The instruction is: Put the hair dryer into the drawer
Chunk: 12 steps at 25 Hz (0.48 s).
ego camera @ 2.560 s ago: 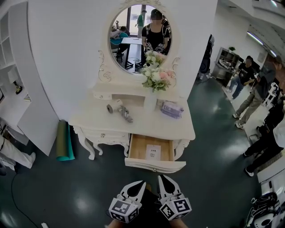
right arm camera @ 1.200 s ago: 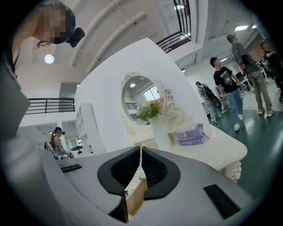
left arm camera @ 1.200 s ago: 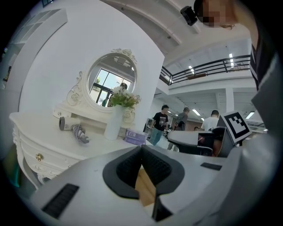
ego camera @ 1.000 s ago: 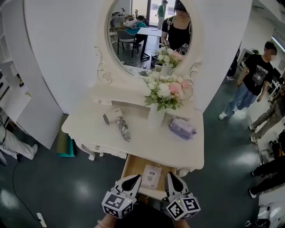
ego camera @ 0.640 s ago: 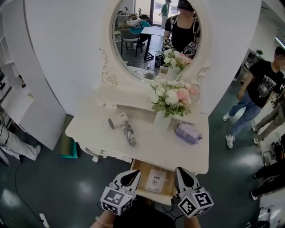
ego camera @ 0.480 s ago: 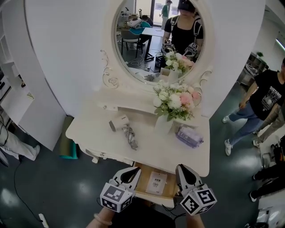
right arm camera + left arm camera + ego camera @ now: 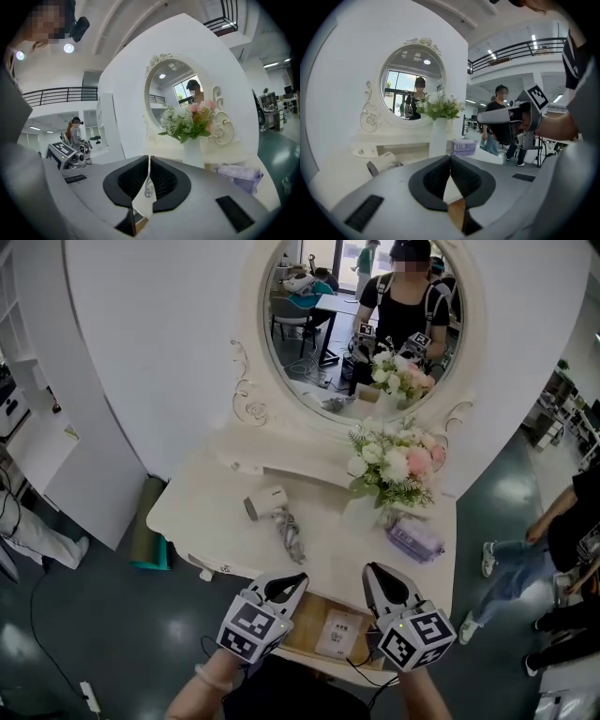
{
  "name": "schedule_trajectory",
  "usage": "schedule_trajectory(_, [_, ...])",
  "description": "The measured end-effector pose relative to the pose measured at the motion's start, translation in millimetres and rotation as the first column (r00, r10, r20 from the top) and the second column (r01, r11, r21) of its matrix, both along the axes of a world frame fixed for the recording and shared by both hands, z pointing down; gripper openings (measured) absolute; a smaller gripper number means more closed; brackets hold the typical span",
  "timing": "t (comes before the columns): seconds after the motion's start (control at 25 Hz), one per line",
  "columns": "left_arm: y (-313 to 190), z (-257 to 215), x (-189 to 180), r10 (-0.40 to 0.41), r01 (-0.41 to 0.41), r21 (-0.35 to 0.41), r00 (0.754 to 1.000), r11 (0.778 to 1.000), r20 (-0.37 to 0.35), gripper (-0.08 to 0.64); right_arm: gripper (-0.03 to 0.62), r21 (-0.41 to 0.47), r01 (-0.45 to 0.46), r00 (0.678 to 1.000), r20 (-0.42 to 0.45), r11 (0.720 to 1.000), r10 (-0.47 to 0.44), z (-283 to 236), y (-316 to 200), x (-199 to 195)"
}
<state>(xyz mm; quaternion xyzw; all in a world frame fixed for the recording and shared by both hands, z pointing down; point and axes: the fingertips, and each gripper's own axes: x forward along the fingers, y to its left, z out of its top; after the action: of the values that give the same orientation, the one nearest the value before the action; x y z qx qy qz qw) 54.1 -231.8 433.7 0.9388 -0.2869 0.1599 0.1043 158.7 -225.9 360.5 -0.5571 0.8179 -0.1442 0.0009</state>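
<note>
Stepping in from well back, the person now holds both tools over the open drawer. The left tool and the right tool are each clenched on nothing, tips together. The hair dryer lies untouched on the tabletop, beyond the drawer and off to its left, with its cord bunched on the drawer's side. The approach looks complete, and the grasp has yet to begin.

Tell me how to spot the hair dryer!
Look at the white dressing table under the oval mirror. Left of the flower vase lies the hair dryer: a short white tube with a dark end and grey bundled cord, unlike the purple pack.
</note>
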Motion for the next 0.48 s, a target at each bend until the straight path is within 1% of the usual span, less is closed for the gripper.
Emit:
schedule_trajectory(0.12, [-17, 6, -5, -0.004, 0.003, 0.018, 0.999, 1.0, 0.039, 0.014, 0.041, -0.016, 0.027, 1.0, 0.015, 0.999, -0.027, 4, -20, -11])
schedule_trajectory(0.28, [-41, 9, -13, -0.021, 0.02, 0.016, 0.999, 1.0, 0.04, 0.014, 0.041, -0.035, 0.066, 0.998, -0.014, 0.997, -0.066, 10, -45, -23])
schedule_trajectory(0.4, [-56, 15, -17, -0.023, 0.022, 0.019, 0.998, 1.0, 0.059, 0.014, 0.043, -0.061, 0.1, 0.995, -0.019, 0.993, -0.102, 15, -61, -33])
schedule_trajectory(0.48, [-66, 17, -19, -0.026, 0.025, 0.018, 0.998, 1.0, 0.065, 0.014, 0.077, -0.087, 0.13, 0.991, -0.018, 0.988, -0.132, 21, -70, -40])
